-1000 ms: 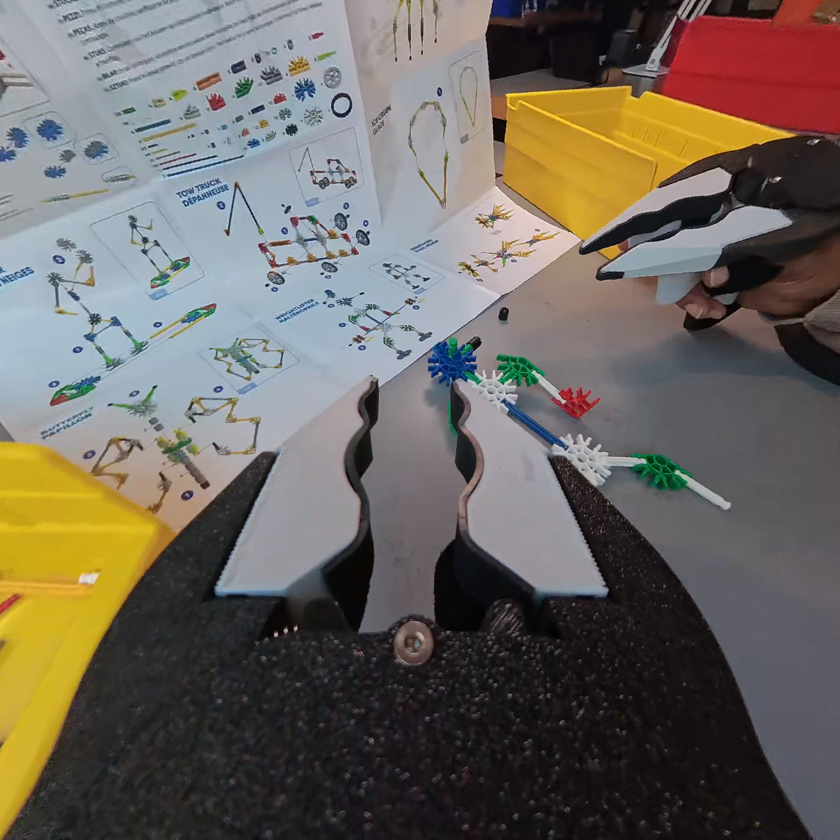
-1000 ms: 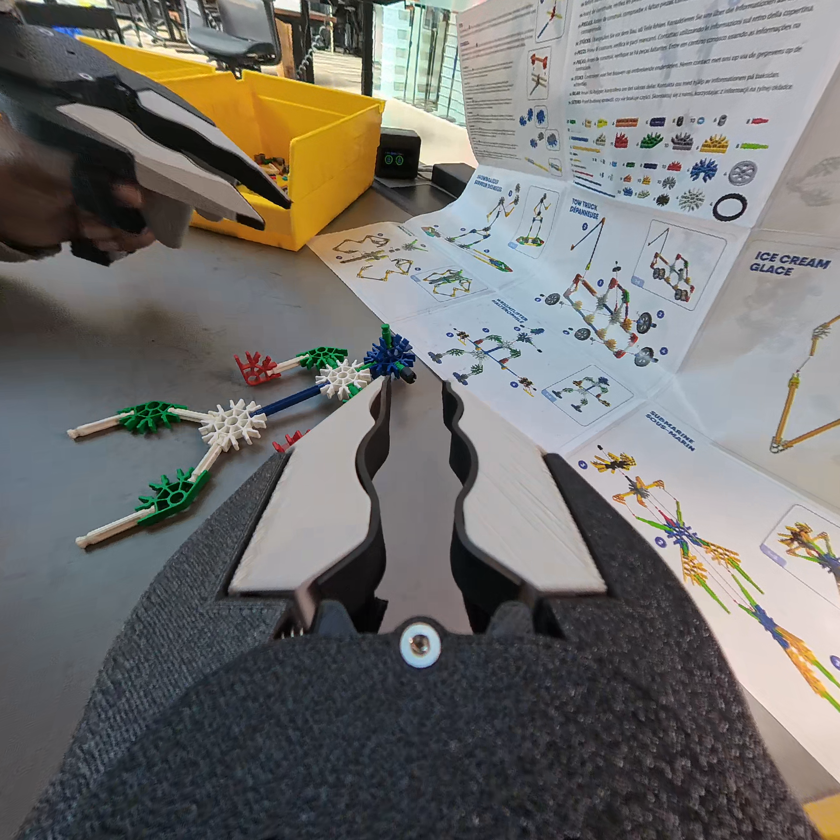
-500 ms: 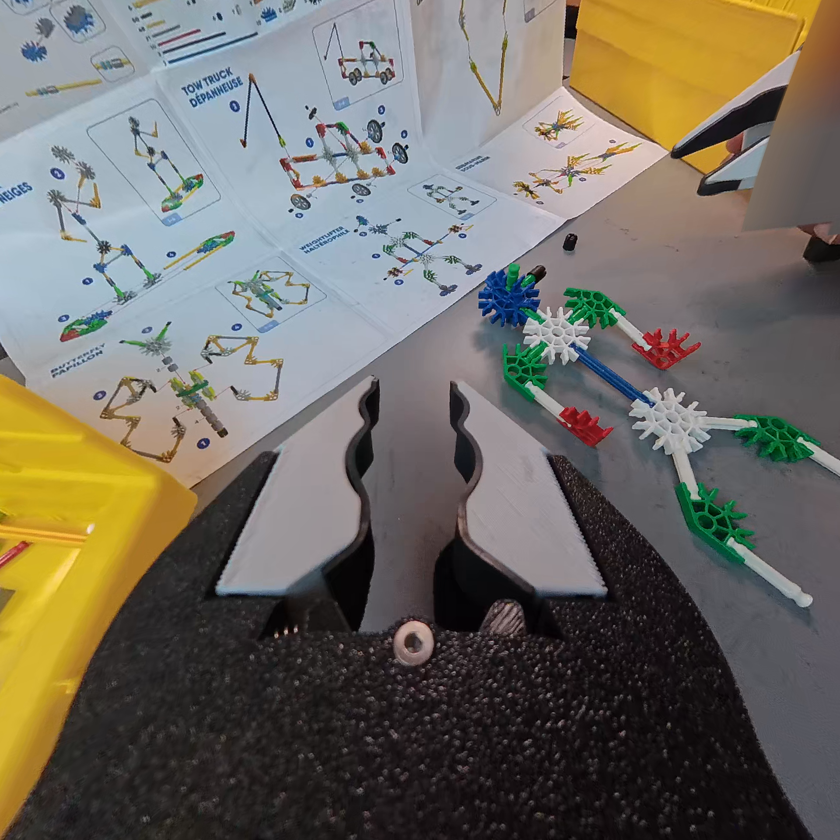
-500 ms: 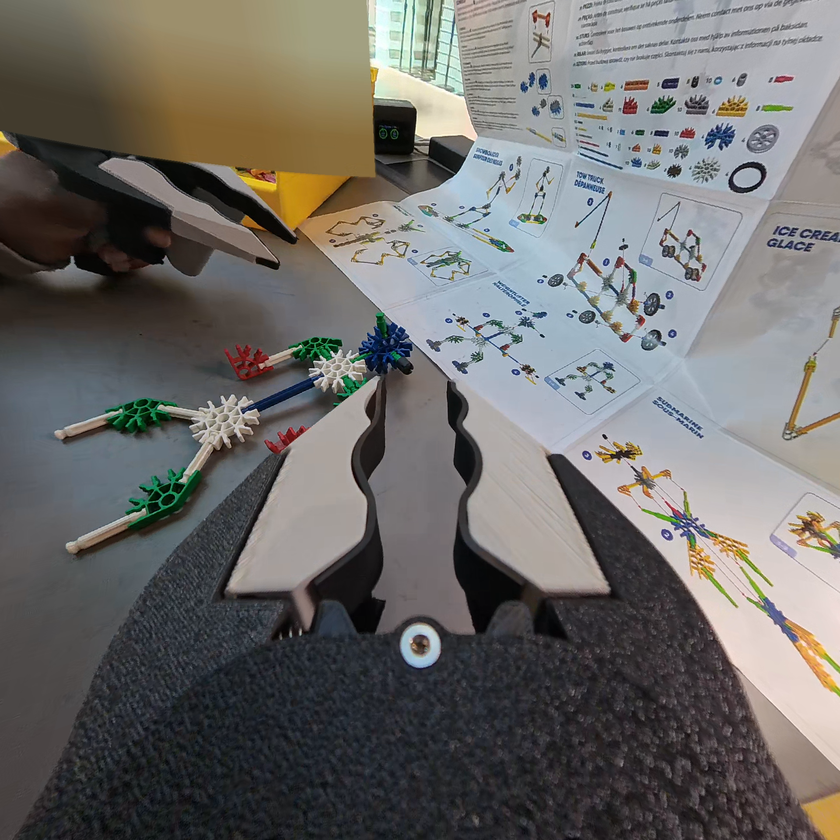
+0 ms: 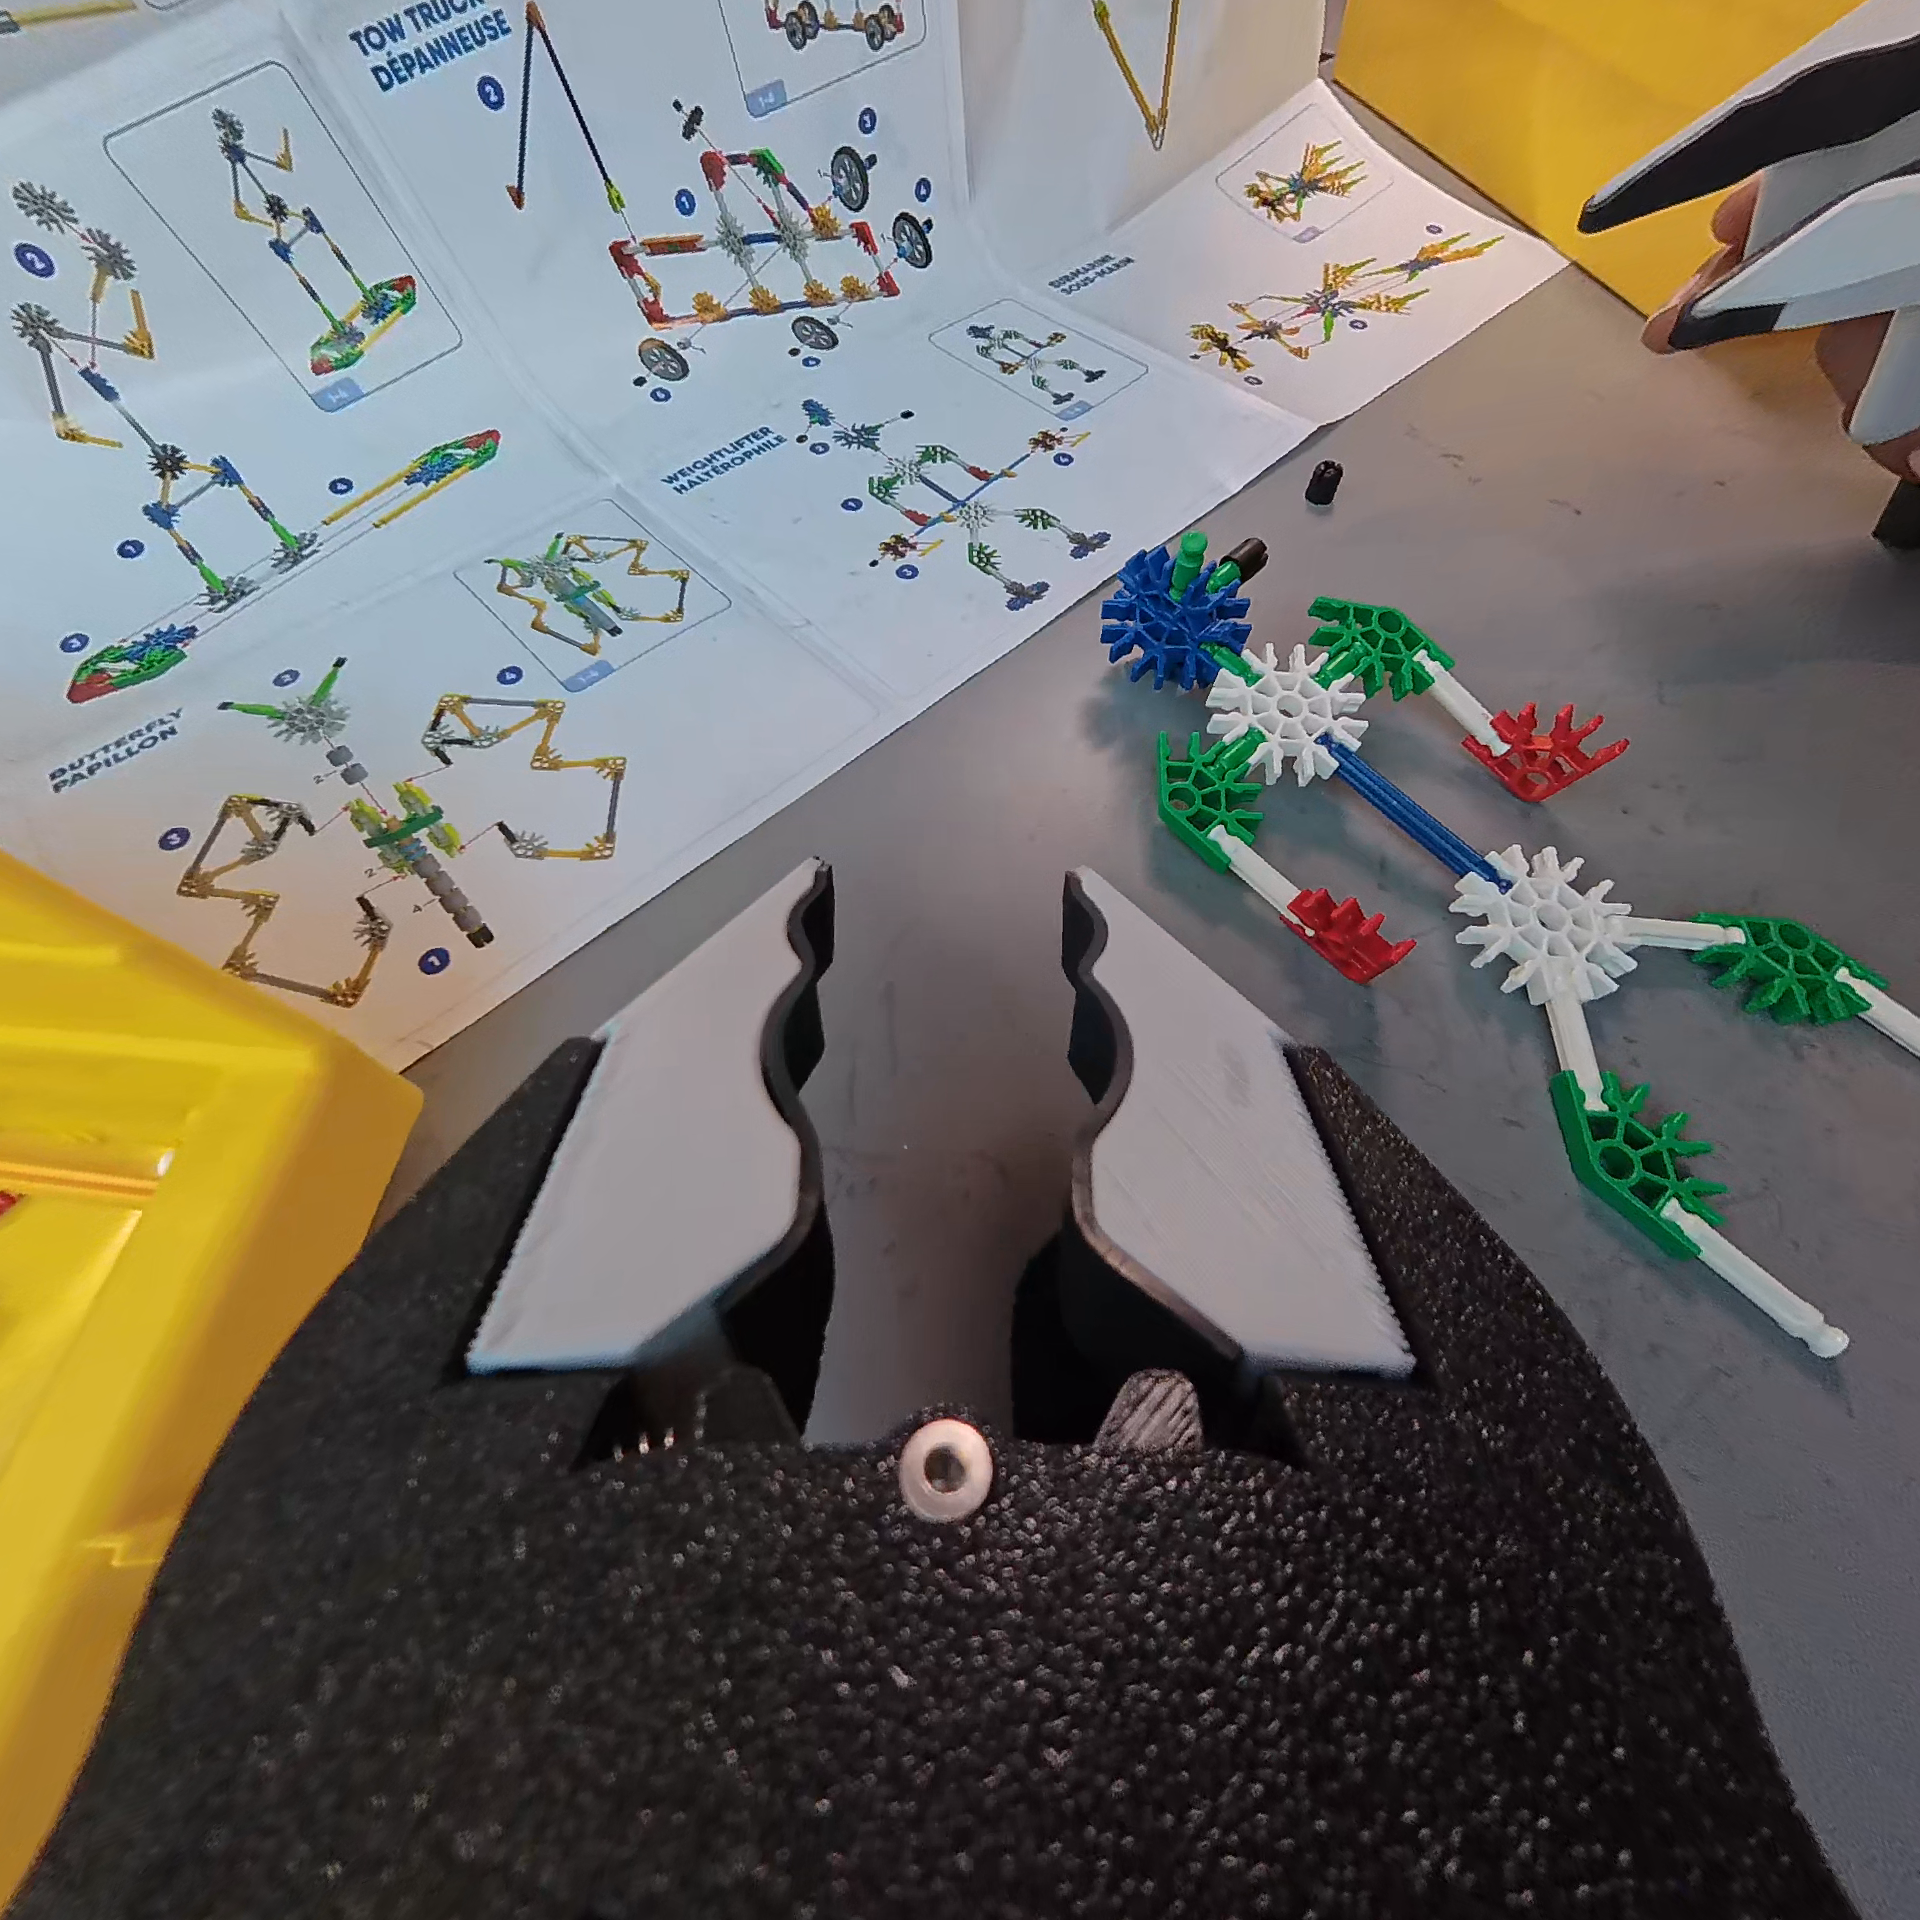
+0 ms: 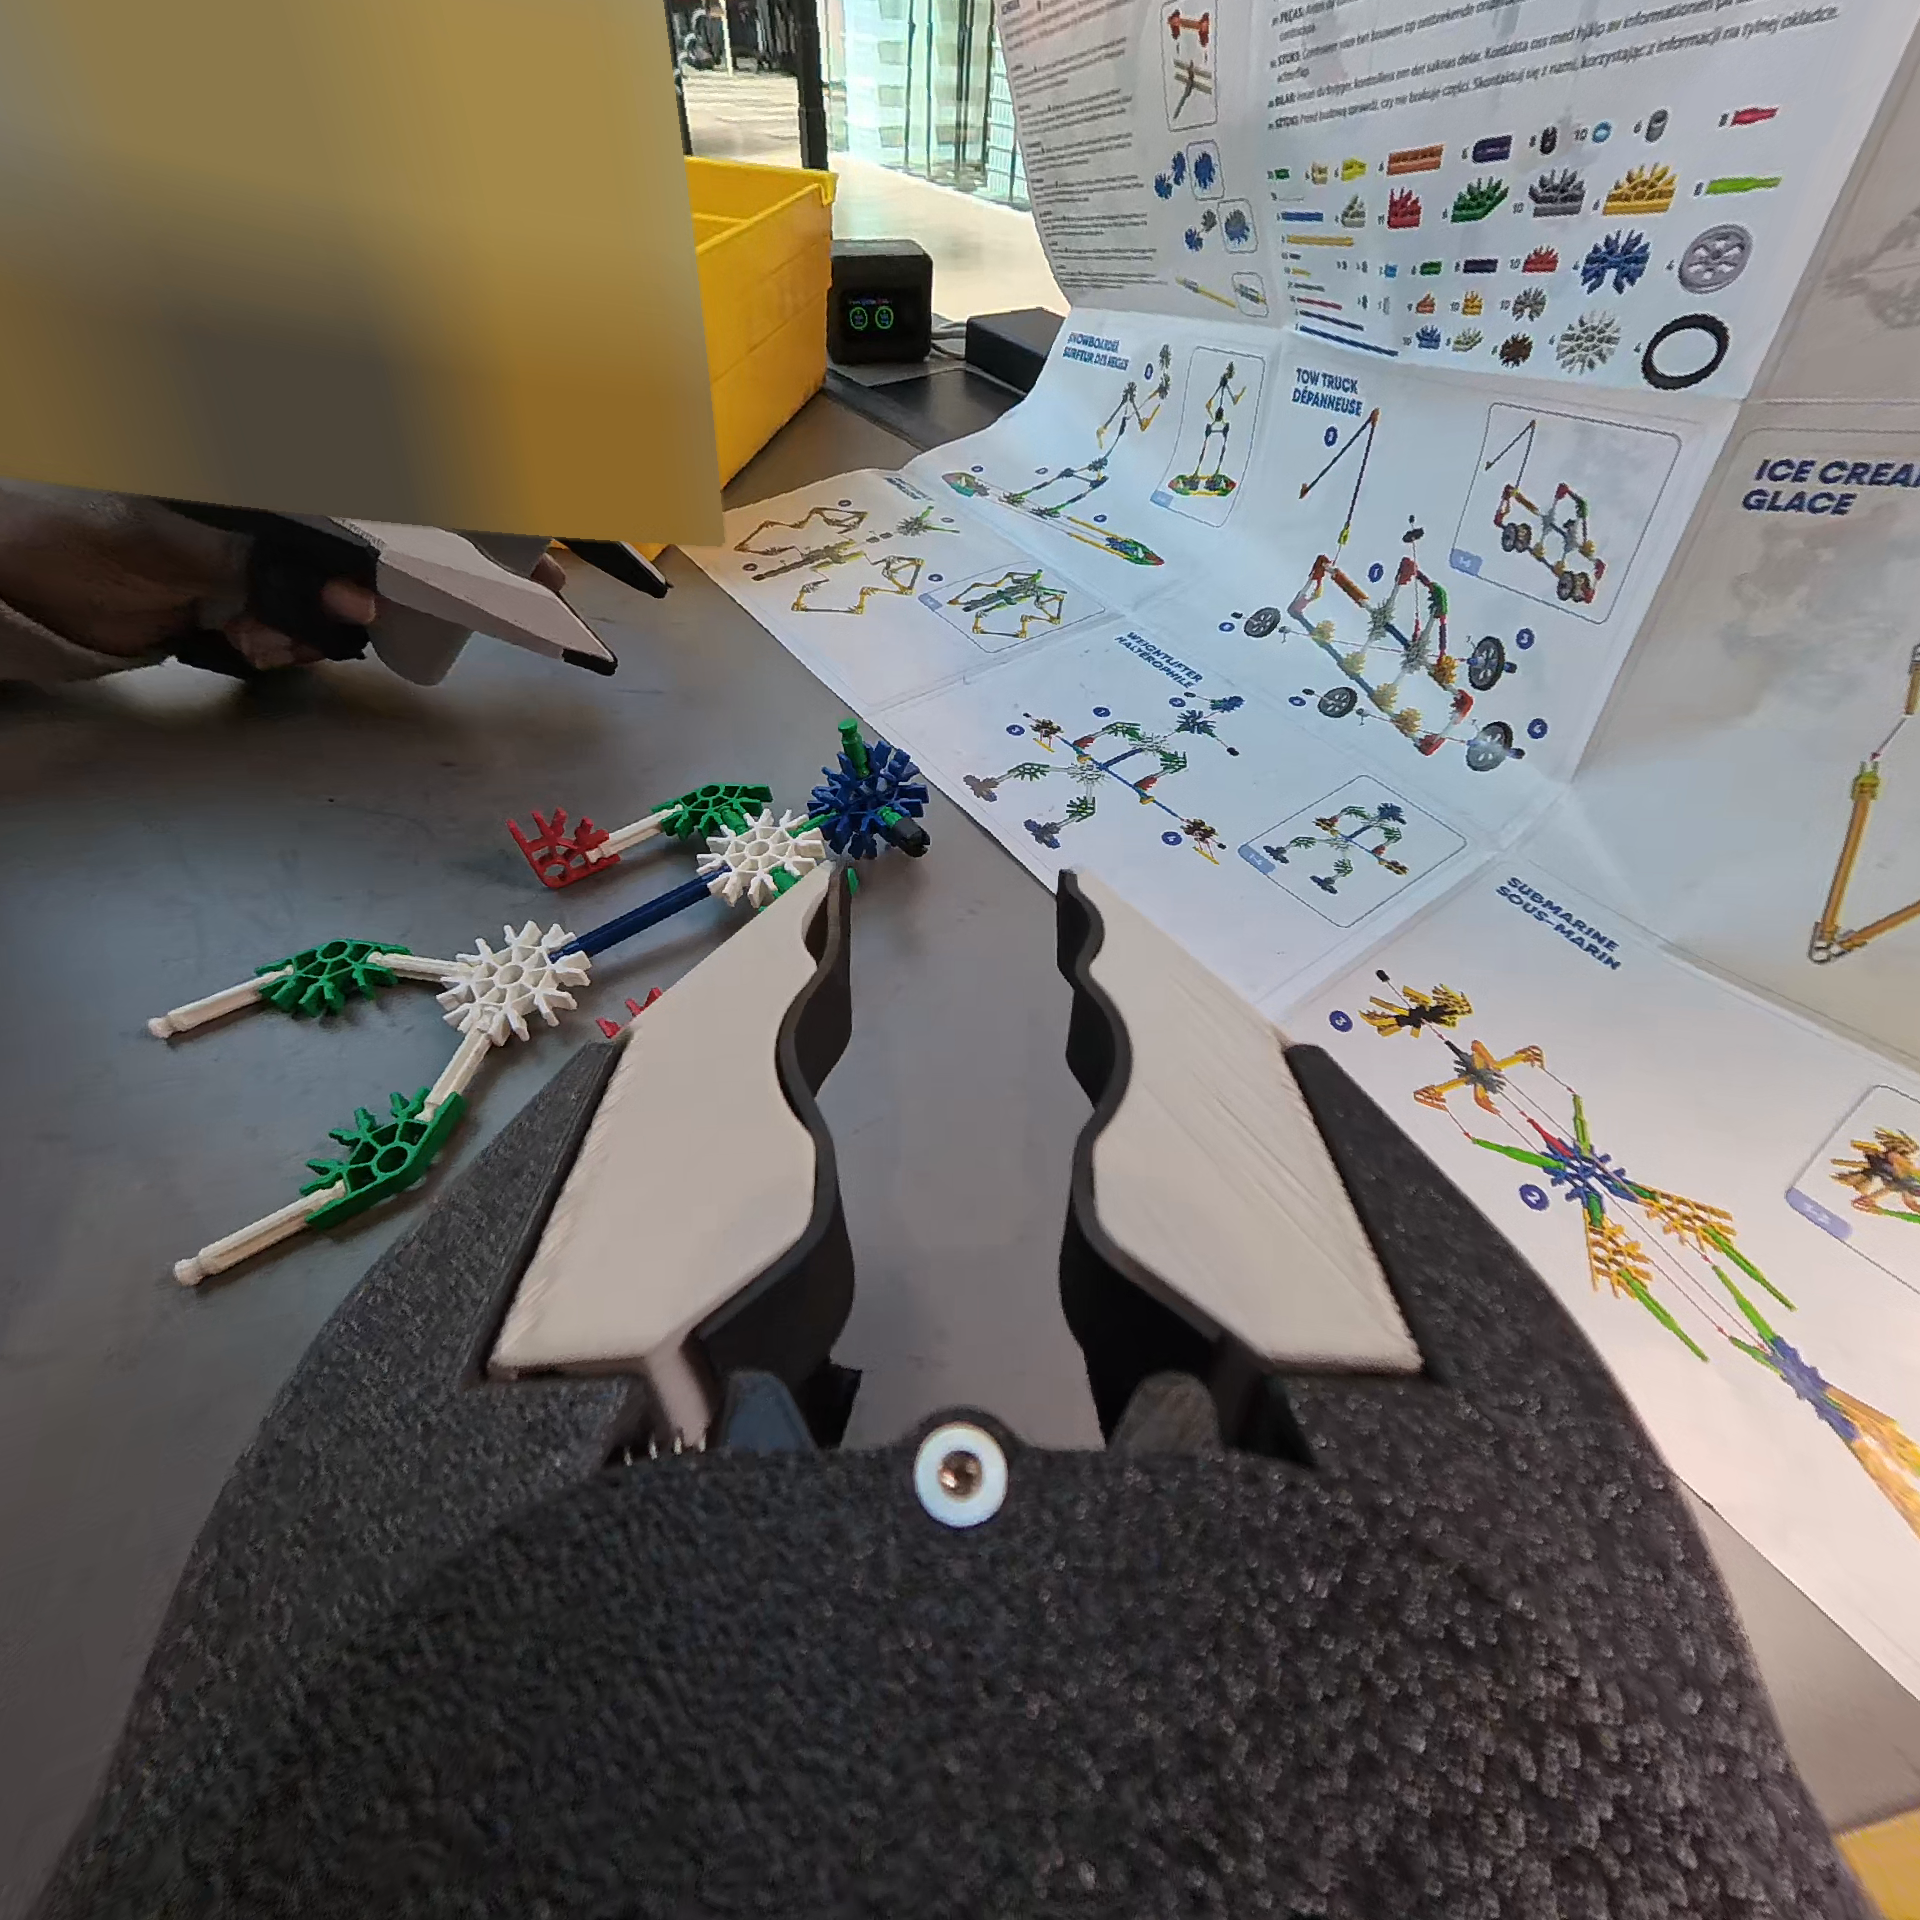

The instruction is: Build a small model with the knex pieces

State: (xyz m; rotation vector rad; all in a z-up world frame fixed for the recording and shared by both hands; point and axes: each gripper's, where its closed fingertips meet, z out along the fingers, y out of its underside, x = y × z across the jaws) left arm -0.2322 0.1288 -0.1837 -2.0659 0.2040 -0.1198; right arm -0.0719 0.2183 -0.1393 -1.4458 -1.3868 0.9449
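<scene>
Hovering low over the grey worktop (image 5: pixel 1558 1558), the left gripper (image 5: pixel 945 883) has its fingers spread apart with nothing between them, only bare surface showing in the gap. Just beside it to the right lies the rod-and-connector figure (image 5: pixel 1403 810): a blue snowflake connector (image 5: pixel 1169 629) at the end nearest the instruction sheet (image 5: pixel 520 468), two white snowflake hubs joined by a blue rod (image 5: pixel 1408 816), green fan pieces, white rods and red end clips. A small black cap (image 5: pixel 1323 481) sits apart from it, close to the sheet's edge. A yellow bin (image 5: pixel 125 1195) stands at the worktop's near-left side and another yellow bin (image 5: pixel 1621 114) toward the far right.

The right gripper (image 6: pixel 945 888) also has its fingers parted and empty. Its left fingertip hangs over the figure (image 6: pixel 509 977), covering part of it beside the upper white hub (image 6: pixel 758 854); I cannot tell whether it touches. The sheet (image 6: pixel 1403 727) runs along the worktop and curls upright behind. A small black device (image 6: pixel 878 301) sits at the far edge.
</scene>
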